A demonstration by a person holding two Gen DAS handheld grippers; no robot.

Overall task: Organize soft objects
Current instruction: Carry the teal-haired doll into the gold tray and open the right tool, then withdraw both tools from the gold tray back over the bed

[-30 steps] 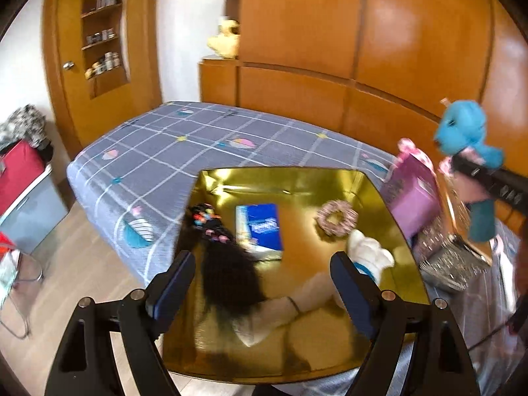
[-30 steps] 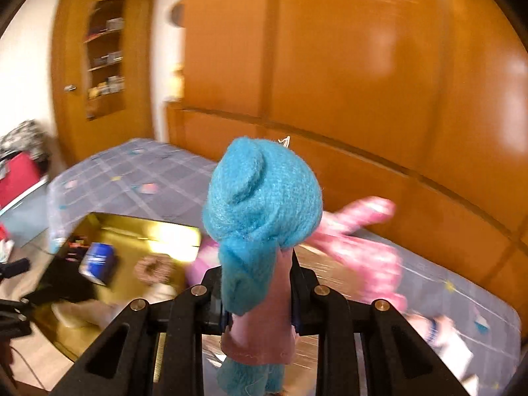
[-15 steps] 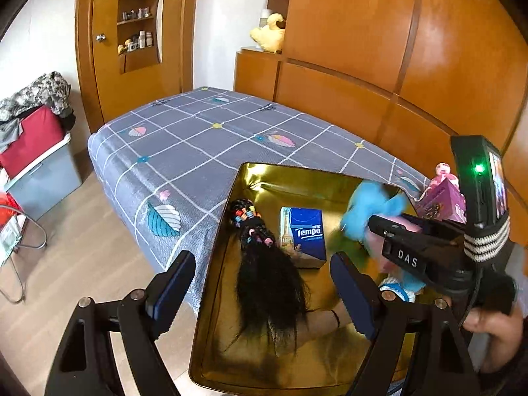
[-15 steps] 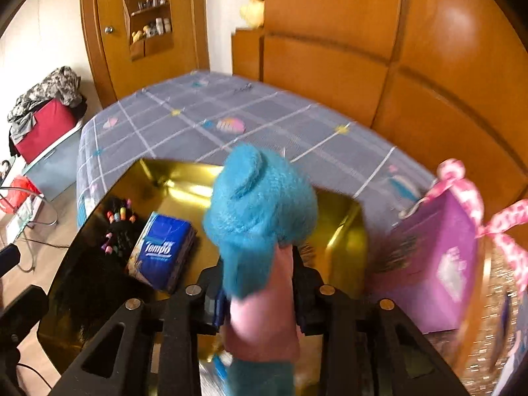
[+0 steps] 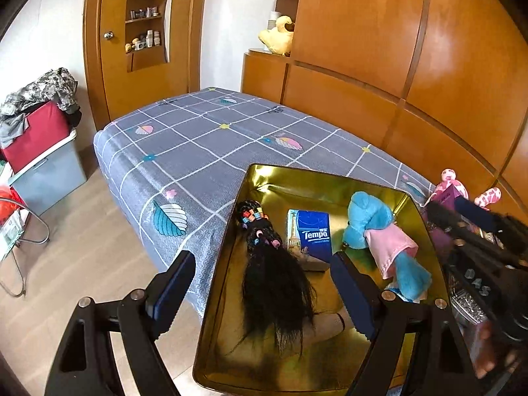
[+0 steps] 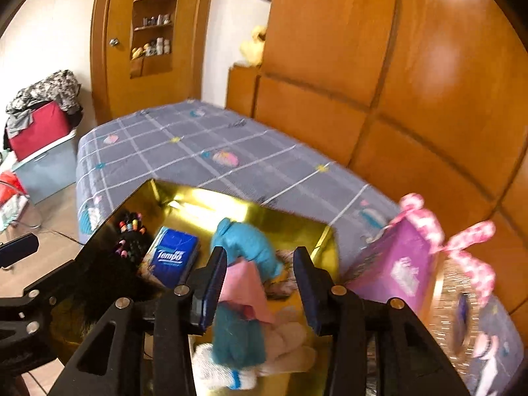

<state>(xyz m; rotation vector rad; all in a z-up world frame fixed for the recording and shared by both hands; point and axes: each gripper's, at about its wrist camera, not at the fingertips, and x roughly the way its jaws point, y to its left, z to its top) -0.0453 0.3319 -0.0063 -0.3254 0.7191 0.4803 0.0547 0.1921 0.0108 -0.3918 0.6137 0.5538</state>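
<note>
The right gripper is opening, releasing the blue plush toy lying in the gold tray on the bed. The left gripper is hovering spread wide, grasping nothing.

Grey checked bed, orange wood wall panels, shelved door, pale wood floor

The right claw is opening over the gold tray on the bed, the blue plush toy (pink dress) lying loose between its jaws.
</note>
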